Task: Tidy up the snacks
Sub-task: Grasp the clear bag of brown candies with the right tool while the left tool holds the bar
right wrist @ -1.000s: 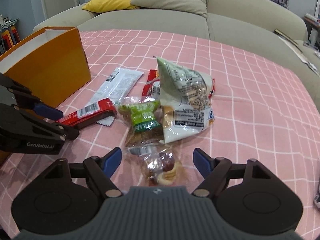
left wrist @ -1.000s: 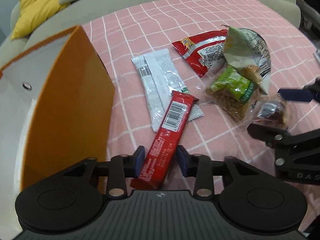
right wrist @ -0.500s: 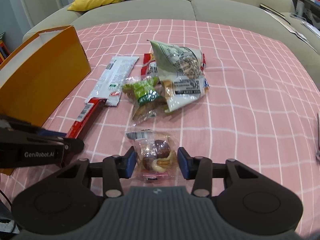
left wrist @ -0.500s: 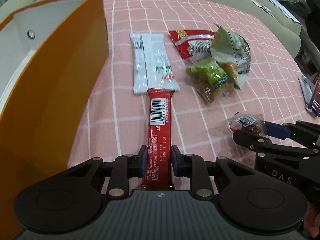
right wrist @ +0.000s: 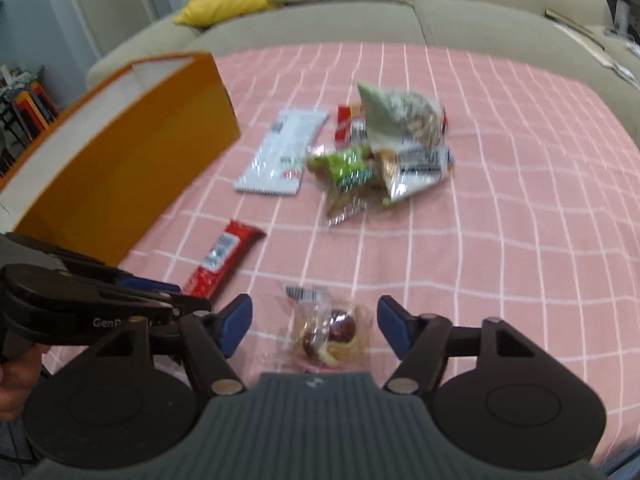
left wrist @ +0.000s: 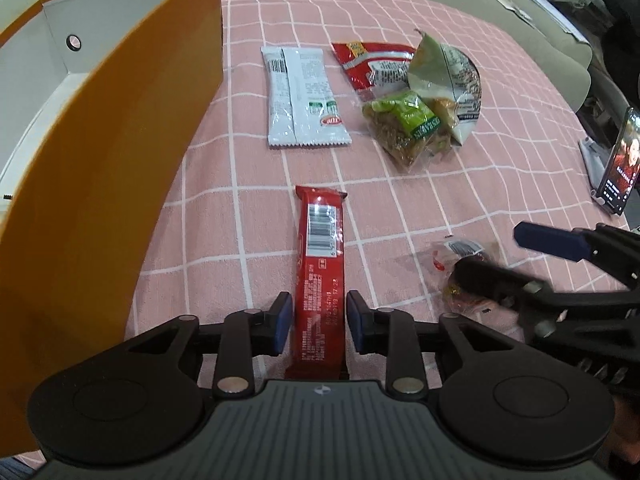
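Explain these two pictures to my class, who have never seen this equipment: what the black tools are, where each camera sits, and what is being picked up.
No robot here: a person holds a two-finger tool in each hand, with a camera that looks along its fingers. One picture is from the left hand-held gripper, the other from the right hand-held gripper.

On the pink checked cloth lie a white wrapper, a red packet, a pale green bag and a green-labelled bag, beside an orange box.

The left fingers flank a red snack bar; whether they pinch it is unclear. The right fingers stand open around a clear sweet packet.
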The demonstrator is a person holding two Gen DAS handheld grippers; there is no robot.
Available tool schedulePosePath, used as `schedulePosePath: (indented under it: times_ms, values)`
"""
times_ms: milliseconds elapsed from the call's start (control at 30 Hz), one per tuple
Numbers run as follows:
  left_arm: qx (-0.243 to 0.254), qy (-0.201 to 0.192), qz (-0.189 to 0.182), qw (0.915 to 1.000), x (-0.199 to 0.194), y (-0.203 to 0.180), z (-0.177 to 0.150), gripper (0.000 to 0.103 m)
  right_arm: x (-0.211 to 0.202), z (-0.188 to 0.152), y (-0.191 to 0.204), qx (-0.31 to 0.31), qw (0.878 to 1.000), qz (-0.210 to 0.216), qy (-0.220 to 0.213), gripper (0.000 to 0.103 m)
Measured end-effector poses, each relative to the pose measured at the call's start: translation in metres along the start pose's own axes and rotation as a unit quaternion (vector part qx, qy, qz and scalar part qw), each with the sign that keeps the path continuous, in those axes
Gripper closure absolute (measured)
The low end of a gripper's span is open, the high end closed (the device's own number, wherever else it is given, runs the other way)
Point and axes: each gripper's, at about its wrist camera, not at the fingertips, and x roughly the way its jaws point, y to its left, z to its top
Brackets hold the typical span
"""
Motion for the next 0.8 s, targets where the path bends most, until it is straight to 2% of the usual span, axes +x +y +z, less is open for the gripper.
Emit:
schedulePosePath:
  times_ms: [133, 300, 500, 600, 800]
  values:
    - [-0.006, -0.016, -0.003, 0.9998, -0.006, 0.003, 0.001, 0.062, -0.005, 0.005, -0.014, 0.031, 0.999, -0.001, -0.024, 0.035]
    - [-0.012, -0.019, 0.0, 0.9997, -0.005, 0.006, 0.003, 0.062, 0.001, 0.008, -0.021, 0.039, 0.999, -0.001, -0.022, 0.038]
    - [-0.008, -0.017, -0.002, 0.9998, -0.003, 0.005, 0.002, 0.059, 0.002, 0.007, -0.016, 0.02, 0.999, 0.023, -0.007, 0.04]
    - [0.001, -0.018, -0.002, 0.9998, -0.001, 0.001, 0.002, 0.059, -0.001, 0.001, -0.013, 0.008, 1.0, 0.011, 0.006, 0.04]
    - [0.012, -0.017, 0.011, 0.9997, 0.006, -0.004, 0.004, 0.059, 0.012, -0.004, -0.025, 0.058, 0.998, 0.011, 0.037, 0.04]
